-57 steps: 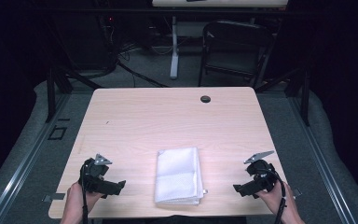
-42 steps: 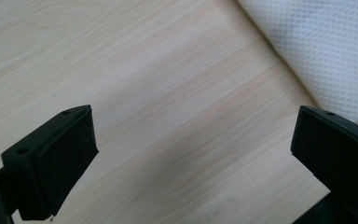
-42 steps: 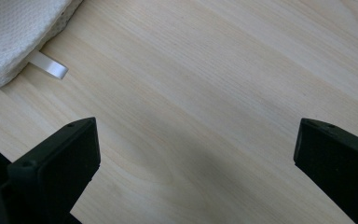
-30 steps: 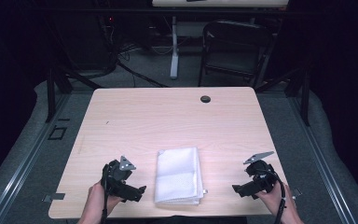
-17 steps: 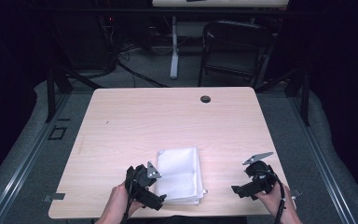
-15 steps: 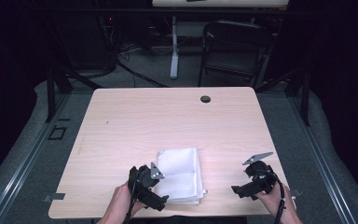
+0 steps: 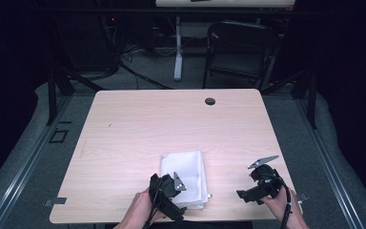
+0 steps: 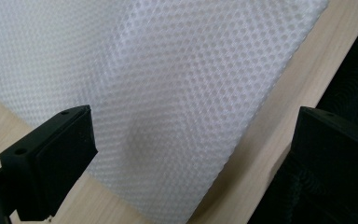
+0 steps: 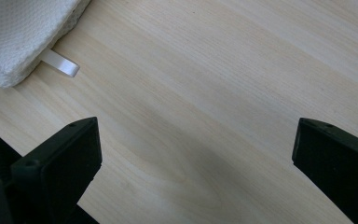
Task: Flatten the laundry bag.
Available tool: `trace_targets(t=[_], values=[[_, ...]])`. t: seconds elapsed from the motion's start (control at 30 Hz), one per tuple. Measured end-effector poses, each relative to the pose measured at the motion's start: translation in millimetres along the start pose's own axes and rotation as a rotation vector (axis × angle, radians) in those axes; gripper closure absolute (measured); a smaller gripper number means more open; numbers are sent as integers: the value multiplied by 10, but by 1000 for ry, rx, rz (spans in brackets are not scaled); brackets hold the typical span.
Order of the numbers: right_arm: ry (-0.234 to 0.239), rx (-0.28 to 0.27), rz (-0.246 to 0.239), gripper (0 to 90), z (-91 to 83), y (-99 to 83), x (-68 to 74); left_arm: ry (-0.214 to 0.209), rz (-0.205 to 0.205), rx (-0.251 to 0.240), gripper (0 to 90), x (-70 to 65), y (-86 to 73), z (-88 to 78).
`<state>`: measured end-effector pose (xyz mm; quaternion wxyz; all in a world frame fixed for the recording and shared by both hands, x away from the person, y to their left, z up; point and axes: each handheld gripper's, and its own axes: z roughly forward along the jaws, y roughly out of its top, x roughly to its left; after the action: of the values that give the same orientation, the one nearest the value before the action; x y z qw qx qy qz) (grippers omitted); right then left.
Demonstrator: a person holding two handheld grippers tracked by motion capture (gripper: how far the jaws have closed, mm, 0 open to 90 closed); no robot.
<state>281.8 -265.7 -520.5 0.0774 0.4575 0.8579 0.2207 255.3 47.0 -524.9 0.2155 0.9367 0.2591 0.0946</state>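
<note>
The folded white cloth [image 7: 183, 176] lies flat on the table [image 7: 171, 124], near the front edge and slightly left of centre. Its surface is a fine honeycomb weave, visible in the left gripper view [image 8: 168, 84]. A small white loop tag [image 9: 60, 63] projects from one corner of the cloth and rests on the wood.

The left gripper [image 7: 169, 193] is now positioned over the near left corner of the cloth. About two seconds earlier it stood well to the left on bare table; it has since travelled rightward to the cloth edge. Its jaws stand wide apart and grip nothing: in the left gripper view one jaw sits over the near left border of the cloth and the other beyond the front edge of the table. Whether the jaw tips touch the fabric cannot be determined.

The right gripper [image 7: 259, 183] has held its position near the front right corner of the table, well apart from the cloth. Its jaws are also spread wide and empty, with bare wood between them [image 9: 196, 140].

Judgement: the approach of the left gripper indicates that a pinch on the near corner of the cloth is the step in hand. No grasp has been made. The cloth has not shifted.
</note>
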Motion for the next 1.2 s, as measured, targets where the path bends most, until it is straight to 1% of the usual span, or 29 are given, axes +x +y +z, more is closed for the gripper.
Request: trace_targets(t=[0.03, 0.07, 0.13, 0.17, 0.27, 0.33, 0.37, 0.4, 0.47, 0.5, 0.53, 0.57, 0.63, 0.7, 0.73, 0.77, 0.87, 0.9, 0.93, 1.0, 1.03, 1.07, 1.1, 1.17, 1.2], values=[[0, 0, 0, 11, 0, 0, 0, 0, 0, 0, 1, 0, 0, 0], [-4, -3, 4, 11, 7, 0, 5, 3, 16, 3, 1, -24, 30, 19], [-2, -2, 4, 11, 7, -1, 5, 5, 24, 5, 2, -33, 43, 28], [8, -6, 10, 12, 10, -3, 7, 5, 28, 9, 2, -50, 62, 50], [-1, 2, 2, 13, 7, -3, -2, 7, 37, 12, 2, -62, 83, 78], [1, 8, -4, 13, 6, -4, -8, 4, 34, 12, 2, -66, 89, 87], [1, 8, -4, 13, 6, -4, -8, 1, 36, 17, 2, -68, 99, 98], [14, 0, 6, 14, 12, -4, -3, 0, 35, 18, 0, -75, 107, 107], [7, 7, 1, 14, 11, -4, -5, -3, 43, 18, 0, -102, 140, 128], [9, -4, 11, 15, 17, -6, 1, -1, 47, 16, 0, -114, 150, 132], [4, 2, 6, 15, 14, -6, -3, -1, 52, 16, 0, -124, 160, 140], [12, -6, 12, 15, 19, -7, -1, -3, 57, 16, 0, -131, 170, 148], [13, -4, 12, 15, 20, -8, -3, 1, 62, 21, 0, -149, 188, 164], [19, -35, 33, 15, 44, -20, 7, 4, 67, 20, 4, -165, 202, 177], [14, -2, 18, 16, 23, -7, 1, 3, 71, 18, 11, -172, 209, 183], [12, 7, 17, 16, 19, -5, 0, 7, 71, 20, 20, -179, 215, 183], [9, 3, 21, 17, 24, -7, 2, 10, 73, 15, 46, -187, 233, 185], [17, 6, 19, 17, 24, -7, 0, 10, 73, 15, 54, -187, 233, 185], [14, 8, 17, 17, 24, -7, -2, 16, 79, 12, 67, -195, 246, 184], [27, -2, 26, 17, 31, -7, 5, 29, 82, 6, 91, -207, 251, 183], [21, 2, 23, 17, 29, -7, 3, 35, 85, 2, 108, -210, 251, 181], [25, -2, 25, 18, 31, -7, 5, 35, 85, 2, 129, -210, 251, 181], [20, 3, 22, 18, 28, -8, 2, 45, 85, -8, 149, -212, 252, 170], [11, 16, 12, 18, 21, -7, -5, 46, 79, -27, 161, -207, 250, 152], [11, 16, 12, 18, 21, -7, -5, 46, 79, -27, 173, -207, 250, 152]])
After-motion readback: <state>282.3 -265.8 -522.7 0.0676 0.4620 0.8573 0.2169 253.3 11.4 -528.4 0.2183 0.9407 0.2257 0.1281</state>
